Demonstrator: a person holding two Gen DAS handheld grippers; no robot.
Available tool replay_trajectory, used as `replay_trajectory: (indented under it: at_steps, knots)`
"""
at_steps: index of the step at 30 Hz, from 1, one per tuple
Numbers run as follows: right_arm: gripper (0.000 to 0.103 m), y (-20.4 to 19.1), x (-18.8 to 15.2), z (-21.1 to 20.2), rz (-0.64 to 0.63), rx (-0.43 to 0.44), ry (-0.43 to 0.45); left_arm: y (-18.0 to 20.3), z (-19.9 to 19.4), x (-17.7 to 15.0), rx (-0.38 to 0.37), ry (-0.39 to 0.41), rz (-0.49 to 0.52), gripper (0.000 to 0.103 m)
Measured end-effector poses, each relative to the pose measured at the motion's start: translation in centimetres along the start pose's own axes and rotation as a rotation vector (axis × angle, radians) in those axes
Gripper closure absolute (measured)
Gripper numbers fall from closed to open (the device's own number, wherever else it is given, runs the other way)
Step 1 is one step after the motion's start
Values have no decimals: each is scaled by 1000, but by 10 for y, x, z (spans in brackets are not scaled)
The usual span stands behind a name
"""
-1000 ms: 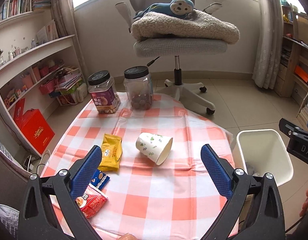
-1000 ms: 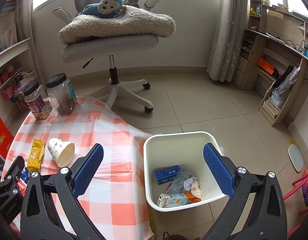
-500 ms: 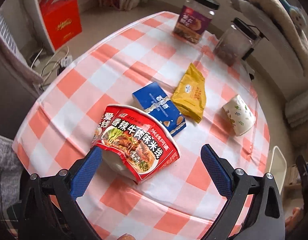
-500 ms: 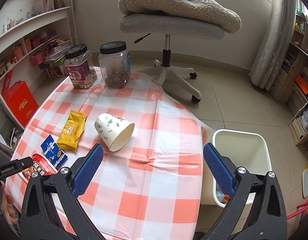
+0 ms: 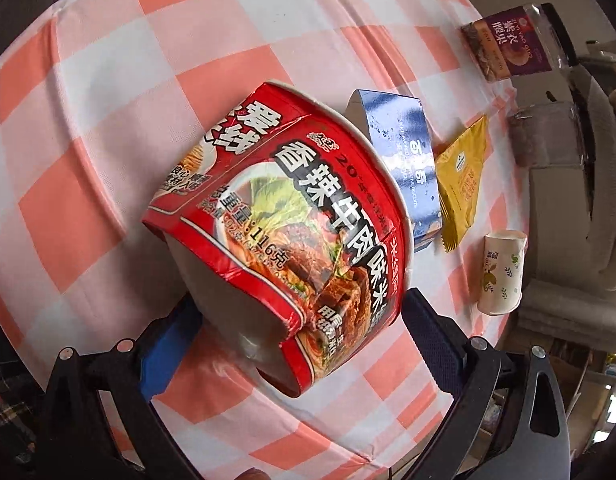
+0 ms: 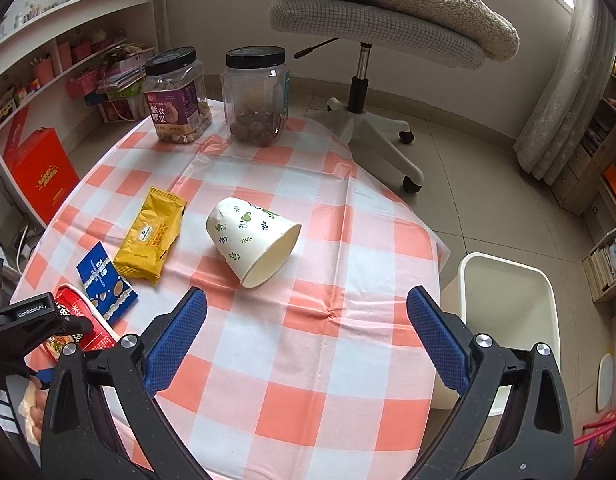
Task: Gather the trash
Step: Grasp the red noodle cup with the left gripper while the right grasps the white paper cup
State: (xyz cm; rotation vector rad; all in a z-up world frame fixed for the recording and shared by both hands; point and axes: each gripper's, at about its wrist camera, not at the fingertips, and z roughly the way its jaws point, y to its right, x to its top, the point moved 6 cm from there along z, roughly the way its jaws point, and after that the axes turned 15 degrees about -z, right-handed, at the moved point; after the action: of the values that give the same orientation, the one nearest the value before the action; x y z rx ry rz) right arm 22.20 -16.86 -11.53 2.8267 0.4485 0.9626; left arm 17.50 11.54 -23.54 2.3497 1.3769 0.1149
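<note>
Nearest, the left tongs point(image 5: 300, 344) are spread wide around a red instant-noodle bowl point(image 5: 284, 232) lying tipped on the checked surface point(image 5: 88, 92). The blue pads sit either side of its pale lower wall without yet squeezing it, which looks like the set-up for a pinch across the narrow base, where the bowl is easiest to span. The right tongs point(image 6: 304, 332) hover spread and empty above the near middle of the surface, aimed at a paper cup point(image 6: 254, 240) on its side, its mouth turned toward them; probably that is their next pick.

Just beyond the bowl lies a blue biscuit box point(image 6: 106, 284), flat, and beside it a yellow snack packet point(image 6: 152, 236), also flat. Both look like light trash waiting their turn.

At the far edge stand two clear jars with black lids: the left jar point(image 6: 176, 96) has a purple label and holds nuts filling its lower part; the right jar point(image 6: 256, 96) is mostly empty, with brown round snacks at the bottom. Upright and lidded, they seem meant to stay.

On the floor to the right of the surface stands a white bin point(image 6: 508, 304); its contents are hidden from here.
</note>
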Motion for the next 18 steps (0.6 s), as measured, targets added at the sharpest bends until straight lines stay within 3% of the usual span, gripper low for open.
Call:
replay_trajectory:
  at_steps: [2,6,10,11,14,18]
  knots:
    - [7,-4,-1,7,-14,26,-18,7,-5,1,-15,18,56,22]
    - [7,-16,4,15,-72,45,-11,18,-23,-5,-25,49,182,34]
    - [7,-29,12,24,-164,49,9,37,-67,-11,-2,223,414,44]
    - [7,-33,15,27,-195,49,12,44,-82,-12,-9,273,472,52]
    - [7,-38,21,43,-267,51,6,63,-116,-13,-29,380,584,61]
    - [7,-41,26,65,-313,84,-32,78,-137,-7,-66,391,637,62]
